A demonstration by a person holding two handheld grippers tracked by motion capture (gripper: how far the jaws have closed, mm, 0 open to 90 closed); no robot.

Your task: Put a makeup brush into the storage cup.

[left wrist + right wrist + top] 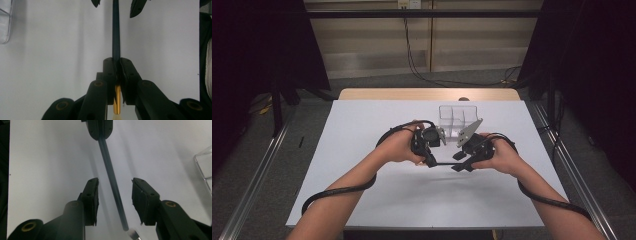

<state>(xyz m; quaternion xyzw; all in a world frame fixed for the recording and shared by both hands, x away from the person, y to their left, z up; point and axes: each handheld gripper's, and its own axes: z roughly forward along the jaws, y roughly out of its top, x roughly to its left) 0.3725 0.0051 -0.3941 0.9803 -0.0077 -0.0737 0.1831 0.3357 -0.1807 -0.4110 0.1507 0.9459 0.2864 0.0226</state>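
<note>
Clamping a thin dark paintbrush [116, 37] near its gold ferrule, the left gripper [116, 65] is holding it level just above the white table sheet [362, 150]. The right gripper [115, 192] is straddling the far handle end, jaws spread, pads not touching. A clear compartment box [457, 120] is sitting just behind both grippers.

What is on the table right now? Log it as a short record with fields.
held item: thin dark brush handle with gold ferrule
left gripper: shut on the handle
right gripper: jaws apart, either side of the handle's free end, pads not touching it
handle pose: spans level between both grippers, above the table
container: clear divided box, behind the grippers
surface: white table
</note>
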